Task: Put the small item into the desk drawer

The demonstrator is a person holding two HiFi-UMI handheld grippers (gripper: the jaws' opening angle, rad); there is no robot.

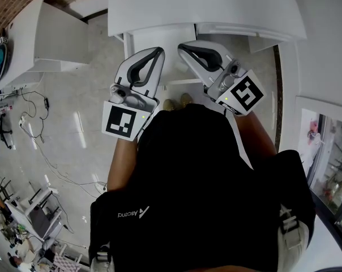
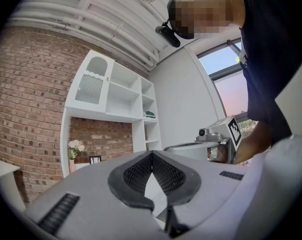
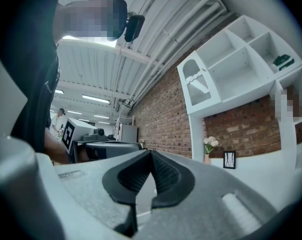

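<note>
While both point toward the white desk [image 1: 205,4], the left hand-held gripper [image 1: 159,51] and right hand-held gripper [image 1: 182,47] sit closed, empty.

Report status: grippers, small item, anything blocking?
Left gripper shut, empty. Right gripper shut, empty. Small item not in view. Both grippers level, facing the white desk; no obstruction seen.

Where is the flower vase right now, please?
In the right gripper view, the vase stands right of centre, just left of a small frame, before the brick wall.
</note>
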